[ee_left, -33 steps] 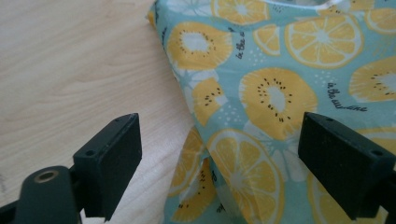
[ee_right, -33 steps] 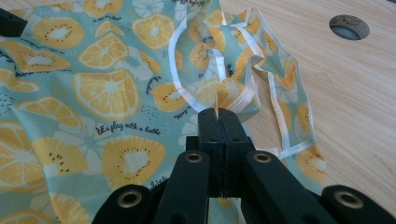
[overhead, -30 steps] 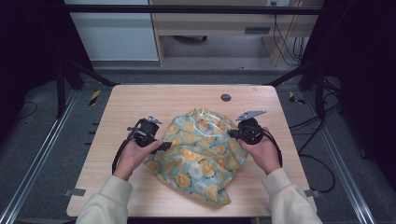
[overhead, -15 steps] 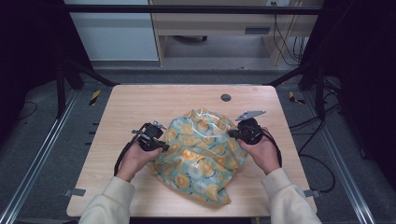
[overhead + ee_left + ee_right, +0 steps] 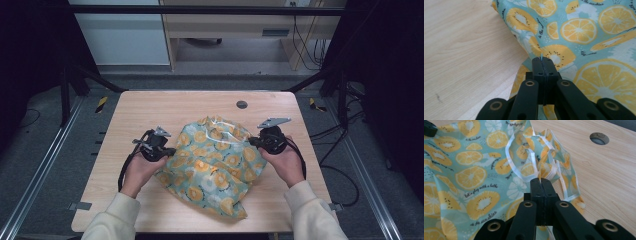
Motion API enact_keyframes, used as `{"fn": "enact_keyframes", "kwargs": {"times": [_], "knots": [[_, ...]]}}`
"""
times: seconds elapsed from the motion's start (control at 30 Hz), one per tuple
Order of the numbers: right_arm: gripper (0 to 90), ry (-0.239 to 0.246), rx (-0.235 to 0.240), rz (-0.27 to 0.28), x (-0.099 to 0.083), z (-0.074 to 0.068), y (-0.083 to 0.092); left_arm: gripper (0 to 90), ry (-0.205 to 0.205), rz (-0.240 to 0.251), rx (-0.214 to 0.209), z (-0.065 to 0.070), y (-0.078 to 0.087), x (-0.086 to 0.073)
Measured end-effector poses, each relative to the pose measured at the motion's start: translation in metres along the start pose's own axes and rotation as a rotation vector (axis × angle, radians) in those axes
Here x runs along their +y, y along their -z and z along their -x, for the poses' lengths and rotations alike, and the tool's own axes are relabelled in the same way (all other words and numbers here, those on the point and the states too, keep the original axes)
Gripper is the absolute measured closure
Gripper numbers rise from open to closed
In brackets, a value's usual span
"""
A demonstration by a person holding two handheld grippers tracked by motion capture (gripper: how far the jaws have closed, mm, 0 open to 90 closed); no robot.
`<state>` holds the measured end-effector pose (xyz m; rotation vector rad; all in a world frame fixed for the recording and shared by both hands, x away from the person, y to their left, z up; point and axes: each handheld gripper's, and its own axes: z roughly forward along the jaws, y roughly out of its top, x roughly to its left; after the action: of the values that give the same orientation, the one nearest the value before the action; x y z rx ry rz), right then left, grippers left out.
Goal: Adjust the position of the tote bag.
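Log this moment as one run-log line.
left gripper: just closed, shut on cloth left edge | right gripper: shut on cloth right edge | cloth: crumpled on table

Cream long sleeves cover both forearms to the wrists. The left tool (image 5: 171,150) and right tool (image 5: 253,142) are black, each trailing a black cable and topped by a grey three-cornered plate. Close up, their black jaw links carry brass-ringed pivot holes and small screws.

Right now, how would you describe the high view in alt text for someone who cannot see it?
A person's two hands each hold a black gripper, clamped on opposite edges of a crumpled teal cloth printed with orange slices: left gripper, right gripper. It lies on a pale wooden table.
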<state>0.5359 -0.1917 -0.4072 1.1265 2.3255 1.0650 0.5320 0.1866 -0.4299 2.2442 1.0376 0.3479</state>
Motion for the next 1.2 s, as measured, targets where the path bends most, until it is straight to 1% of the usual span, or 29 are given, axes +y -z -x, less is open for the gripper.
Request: {"fn": "enact_keyframes", "kwargs": {"times": [0.03,0.13,0.17,0.23,0.27,0.3,0.37,0.4,0.47,0.53,0.63,0.77,0.8,0.83,0.87,0.9,0.93,1.0,1.03,1.07,1.1,1.13,1.2], "knots": [[90.0,-0.006,-0.002,0.0,-0.001,0.001,0.001,90.0,-0.005,0.005,0.004,0.001,0.002,-0.001],[90.0,-0.014,-0.004,0.01,-0.003,0.002,0.006,90.0,-0.026,0.053,0.032,0.003,0.011,-0.003],[90.0,-0.014,-0.003,0.02,-0.003,0.002,0.009,90.0,-0.029,0.084,0.044,0.003,0.015,-0.004],[90.0,-0.01,-0.005,0.044,-0.003,0.0,0.016,90.0,-0.02,0.125,0.052,0.004,0.022,-0.005],[90.0,-0.01,-0.005,0.044,-0.003,0.0,0.016,90.0,-0.02,0.125,0.052,0.004,0.022,-0.005],[90.0,-0.013,-0.007,0.064,-0.002,-0.002,0.025,90.0,-0.021,0.158,0.056,0.004,0.028,-0.005],[90.0,-0.005,-0.009,0.086,-0.001,-0.004,0.033,90.0,-0.026,0.187,0.068,0.005,0.035,-0.007],[90.0,-0.003,-0.011,0.106,0.0,-0.006,0.04,90.0,-0.027,0.203,0.067,0.006,0.039,-0.008],[90.0,0.003,-0.01,0.14,0.0,-0.011,0.051,90.0,-0.025,0.247,0.072,0.009,0.048,-0.011],[90.0,0.009,-0.006,0.166,0.0,-0.017,0.063,90.0,-0.025,0.283,0.076,0.012,0.057,-0.014],[90.0,0.022,0.002,0.197,-0.002,-0.026,0.077,90.0,-0.033,0.32,0.087,0.016,0.068,-0.018],[90.0,0.025,0.008,0.232,-0.006,-0.036,0.091,90.0,-0.045,0.358,0.093,0.019,0.082,-0.023],[90.0,0.025,0.008,0.232,-0.006,-0.036,0.091,90.0,-0.045,0.358,0.093,0.019,0.082,-0.023],[90.0,0.027,0.017,0.254,-0.007,-0.042,0.098,90.0,-0.05,0.371,0.095,0.022,0.088,-0.028],[90.0,0.03,0.021,0.257,-0.008,-0.044,0.1,90.0,-0.05,0.371,0.095,0.022,0.088,-0.028],[90.0,0.032,0.024,0.267,-0.009,-0.047,0.103,90.0,-0.057,0.382,0.095,0.024,0.095,-0.033],[90.0,0.034,0.03,0.275,-0.011,-0.05,0.105,90.0,-0.059,0.389,0.093,0.025,0.097,-0.037],[90.0,0.041,0.034,0.29,-0.013,-0.057,0.111,90.0,-0.065,0.393,0.092,0.027,0.102,-0.044],[90.0,0.043,0.04,0.295,-0.014,-0.059,0.112,90.0,-0.065,0.393,0.092,0.027,0.102,-0.044],[90.0,0.046,0.043,0.297,-0.015,-0.062,0.114,90.0,-0.069,0.397,0.087,0.028,0.105,-0.05],[90.0,0.046,0.043,0.297,-0.015,-0.062,0.114,90.0,-0.069,0.397,0.087,0.028,0.105,-0.05],[90.0,0.048,0.057,0.31,-0.017,-0.068,0.116,90.0,-0.067,0.395,0.078,0.029,0.107,-0.057],[90.0,0.047,0.065,0.315,-0.02,-0.072,0.117,90.0,-0.08,0.378,0.072,0.03,0.107,-0.063]]}}
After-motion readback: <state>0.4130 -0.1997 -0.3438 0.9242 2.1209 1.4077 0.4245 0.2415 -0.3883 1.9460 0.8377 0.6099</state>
